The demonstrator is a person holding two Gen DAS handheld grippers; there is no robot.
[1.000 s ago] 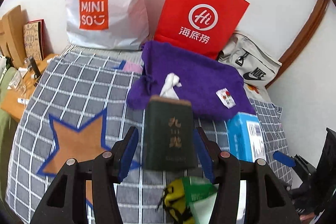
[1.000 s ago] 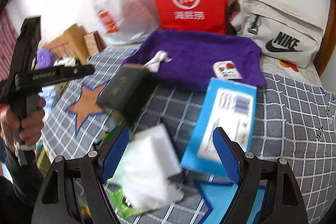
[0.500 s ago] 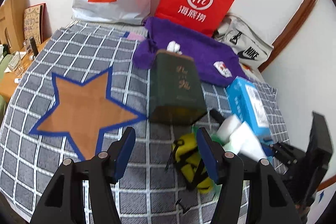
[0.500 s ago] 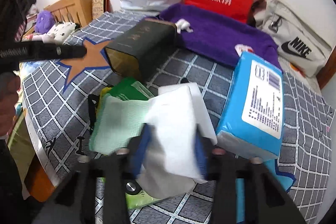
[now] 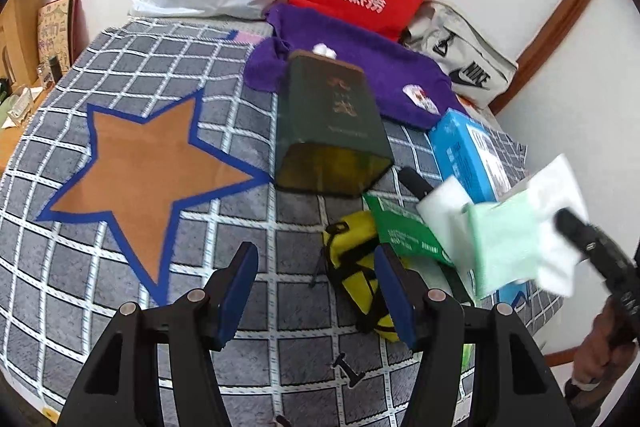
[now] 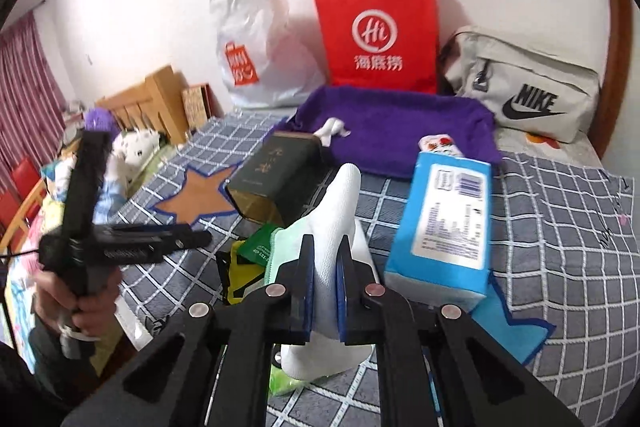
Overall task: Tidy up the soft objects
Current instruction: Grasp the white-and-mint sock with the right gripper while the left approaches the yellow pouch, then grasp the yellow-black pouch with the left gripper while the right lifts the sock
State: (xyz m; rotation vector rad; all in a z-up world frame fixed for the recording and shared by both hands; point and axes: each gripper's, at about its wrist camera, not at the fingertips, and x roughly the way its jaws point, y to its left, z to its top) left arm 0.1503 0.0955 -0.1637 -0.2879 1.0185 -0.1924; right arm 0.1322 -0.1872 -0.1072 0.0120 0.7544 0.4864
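My right gripper (image 6: 323, 287) pinches the white-and-mint soft cloth (image 6: 334, 211) just right of the dark green box (image 6: 270, 177), long axis pointing up and away; my left gripper (image 5: 316, 291) hangs spread.

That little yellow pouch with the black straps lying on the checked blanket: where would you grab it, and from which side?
Grip the yellow pouch across its narrow middle, coming down from above. It lies flat and long on the blanket, so its slim width fits between open jaws. The left gripper hovers open nearest it. A green packet covers its far end, so take the nearer half.
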